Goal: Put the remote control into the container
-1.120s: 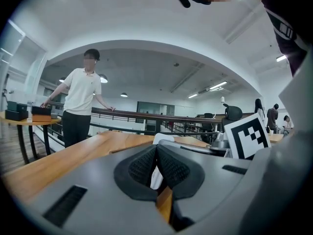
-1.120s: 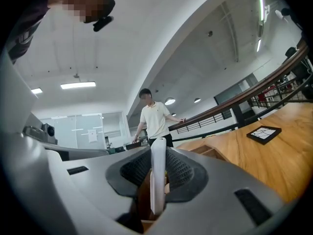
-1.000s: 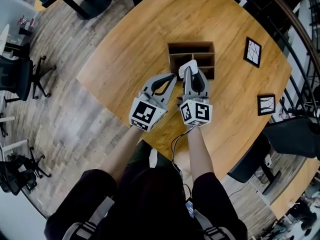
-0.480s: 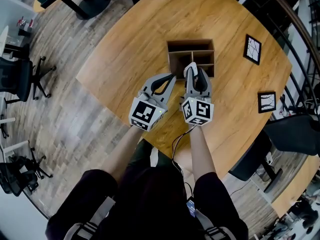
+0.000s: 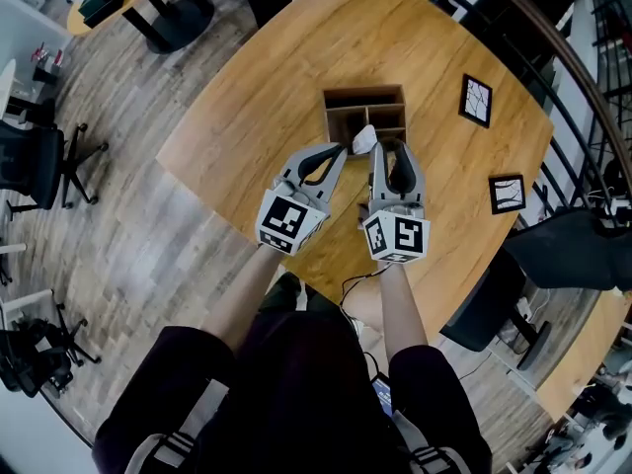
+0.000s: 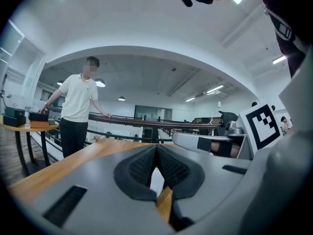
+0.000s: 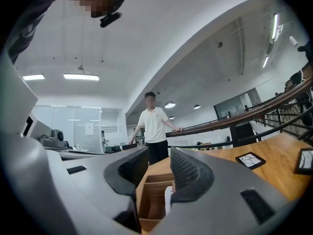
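The brown wooden container with several compartments stands mid-table. The white remote control stands tilted in its near part, and in the right gripper view the remote control shows as a pale strip inside a compartment of the container. My right gripper sits just behind it; in its own view the right gripper has its jaws opening, with no pad touching the remote. My left gripper rests beside it, and the left gripper has its pads together.
Two black-framed white tiles lie on the round wooden table to the right. A person stands beyond the table by a railing. Office chairs stand on the floor at left.
The right gripper has let go of the remote and drawn back towards me with its jaws spreading. The remote now stands in the container. The left gripper has stayed put.
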